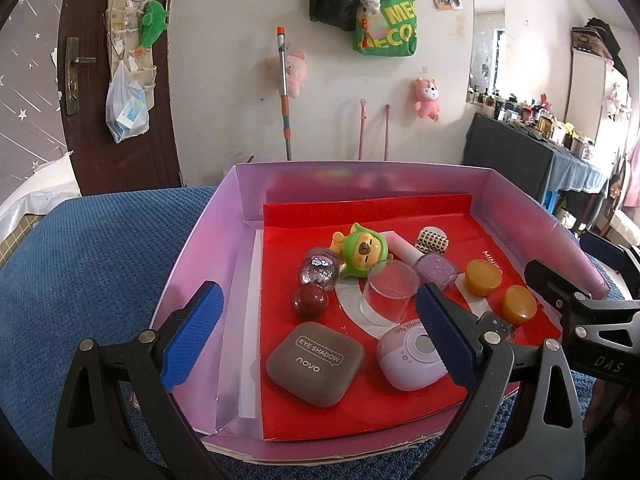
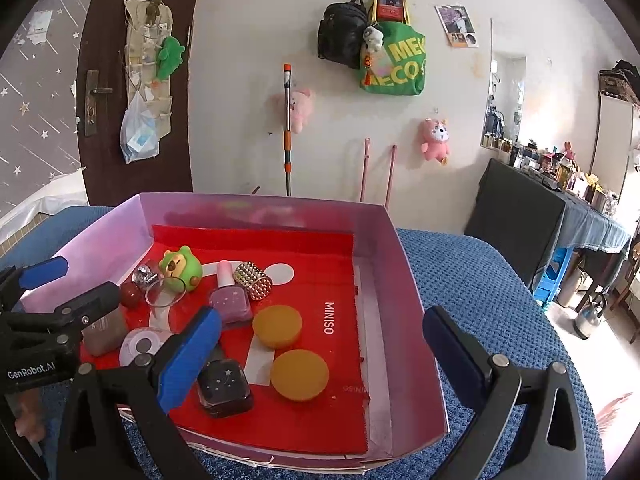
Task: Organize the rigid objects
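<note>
A: Left wrist view?
B: Left gripper (image 1: 316,334) spread wide, empty, over the near edge of the pink box (image 1: 360,176). Inside: brown eyeshadow case (image 1: 315,364) at the near edge, lilac bottle (image 1: 436,272) lying down, cap pointing at the far wall. Two yellow discs (image 1: 483,288) right of it. One clear cup (image 1: 390,292) tipped over.
A: Right wrist view?
B: Right gripper (image 2: 322,354) spread wide, empty, over the box's near right corner. Dark bottle (image 2: 224,388) by its left finger. One green toy (image 2: 181,268) near the far wall.
</note>
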`<state>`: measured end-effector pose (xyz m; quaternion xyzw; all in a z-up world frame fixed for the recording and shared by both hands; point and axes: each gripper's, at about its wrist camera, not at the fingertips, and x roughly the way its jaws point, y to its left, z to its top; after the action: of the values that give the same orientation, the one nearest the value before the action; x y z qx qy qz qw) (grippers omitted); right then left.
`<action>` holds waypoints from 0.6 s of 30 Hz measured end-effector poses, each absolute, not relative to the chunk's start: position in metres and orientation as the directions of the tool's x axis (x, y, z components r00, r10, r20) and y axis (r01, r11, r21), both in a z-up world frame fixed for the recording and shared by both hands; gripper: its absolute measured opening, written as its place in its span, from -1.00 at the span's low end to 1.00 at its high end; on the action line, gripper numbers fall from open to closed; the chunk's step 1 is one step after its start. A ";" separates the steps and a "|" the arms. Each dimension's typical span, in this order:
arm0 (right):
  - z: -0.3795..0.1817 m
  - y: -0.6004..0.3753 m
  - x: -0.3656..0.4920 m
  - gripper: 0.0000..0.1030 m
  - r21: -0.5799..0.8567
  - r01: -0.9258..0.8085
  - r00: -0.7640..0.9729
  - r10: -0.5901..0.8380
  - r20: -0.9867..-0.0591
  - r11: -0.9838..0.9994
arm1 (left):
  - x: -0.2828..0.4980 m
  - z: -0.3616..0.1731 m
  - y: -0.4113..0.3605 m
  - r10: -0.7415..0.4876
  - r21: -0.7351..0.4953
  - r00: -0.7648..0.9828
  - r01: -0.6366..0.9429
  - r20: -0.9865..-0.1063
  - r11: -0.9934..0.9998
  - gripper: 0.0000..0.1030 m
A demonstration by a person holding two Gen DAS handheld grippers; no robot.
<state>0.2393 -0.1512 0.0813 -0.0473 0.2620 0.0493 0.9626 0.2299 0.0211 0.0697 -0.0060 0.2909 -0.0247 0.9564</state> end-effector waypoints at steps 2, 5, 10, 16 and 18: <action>0.082 -0.152 0.238 1.00 -0.066 -0.120 0.859 0.071 -0.508 0.991 | 0.230 0.070 0.021 -0.050 -0.026 0.829 0.043 -0.557 0.999 0.91; 0.082 -0.151 0.239 1.00 -0.066 -0.120 0.858 0.070 -0.509 0.991 | 0.230 0.070 0.021 -0.050 -0.025 0.829 0.043 -0.557 0.999 0.91; 0.082 -0.151 0.239 1.00 -0.067 -0.119 0.858 0.069 -0.509 0.991 | 0.230 0.070 0.021 -0.050 -0.025 0.829 0.044 -0.556 0.999 0.91; 0.082 -0.151 0.239 1.00 -0.067 -0.119 0.858 0.068 -0.509 0.991 | 0.230 0.070 0.021 -0.050 -0.024 0.830 0.044 -0.556 0.999 0.91; 0.082 -0.151 0.239 1.00 -0.067 -0.119 0.858 0.068 -0.509 0.991 | 0.230 0.070 0.021 -0.051 -0.025 0.830 0.044 -0.556 0.999 0.91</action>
<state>0.2388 -0.1514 0.0821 -0.0481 0.2619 0.0486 0.9627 0.2299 0.0206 0.0697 -0.0054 0.2909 -0.0248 0.9564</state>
